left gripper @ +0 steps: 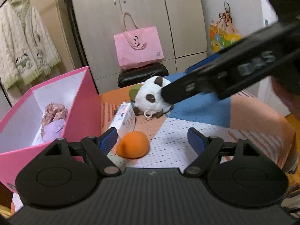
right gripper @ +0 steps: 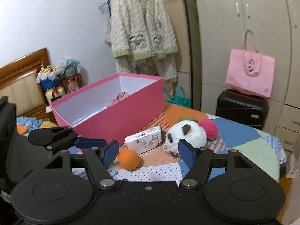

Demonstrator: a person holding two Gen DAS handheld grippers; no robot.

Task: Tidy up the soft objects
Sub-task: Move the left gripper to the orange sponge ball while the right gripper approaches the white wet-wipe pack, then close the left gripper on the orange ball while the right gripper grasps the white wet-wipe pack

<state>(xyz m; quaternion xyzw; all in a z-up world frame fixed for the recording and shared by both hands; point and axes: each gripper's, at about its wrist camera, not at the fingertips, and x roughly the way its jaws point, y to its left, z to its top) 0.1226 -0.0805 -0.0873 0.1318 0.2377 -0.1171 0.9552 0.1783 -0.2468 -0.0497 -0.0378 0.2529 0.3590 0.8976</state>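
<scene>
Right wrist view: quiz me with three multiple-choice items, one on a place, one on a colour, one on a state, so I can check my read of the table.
1. Where is the wipes pack?
A. Inside the box
B. On the table between the box and the panda
C. On the suitcase

2. What colour is the ball nearest the jaws?
A. Orange
B. Green
C. Blue

3. How does the right gripper stand?
A. Shut on the ball
B. Shut on the panda
C. Open, holding nothing

Answers:
1 B: the pack lies beside the box wall, with the panda on its other side.
2 A: its surface is plain orange.
3 C: the jaws stand apart with only table between them.
</scene>
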